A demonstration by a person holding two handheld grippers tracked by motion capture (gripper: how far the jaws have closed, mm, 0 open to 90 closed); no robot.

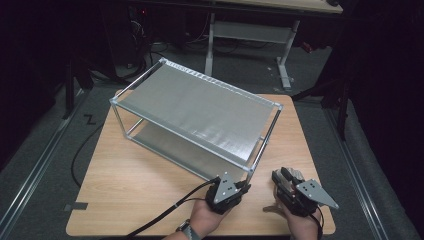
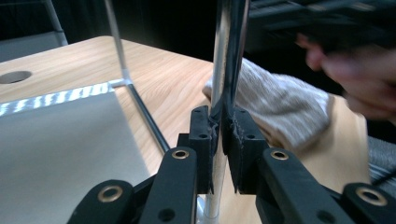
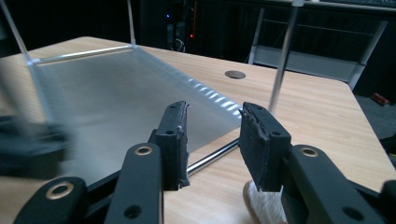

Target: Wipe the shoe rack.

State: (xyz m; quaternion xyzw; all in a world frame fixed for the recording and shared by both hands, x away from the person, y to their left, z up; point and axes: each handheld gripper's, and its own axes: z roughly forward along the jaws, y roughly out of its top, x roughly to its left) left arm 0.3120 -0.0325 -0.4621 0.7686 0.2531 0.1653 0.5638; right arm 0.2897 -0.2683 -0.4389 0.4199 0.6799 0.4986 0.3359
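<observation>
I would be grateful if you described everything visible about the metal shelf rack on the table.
The metal shelf rack has two flat, dull silver shelves joined by thin shiny corner posts. It stands upright, askew on the wooden table. The left gripper is shut on its near corner post. A whitish cloth lies just beyond that post.

Shiny metal rack [image 1: 200, 112], matt wood-grain table [image 1: 130, 175], fuzzy cloth [image 2: 280, 107]

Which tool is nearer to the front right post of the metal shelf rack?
Left. The left tool is shut on the post. The right tool is open beside the rack's corner, above a white cloth.
</observation>
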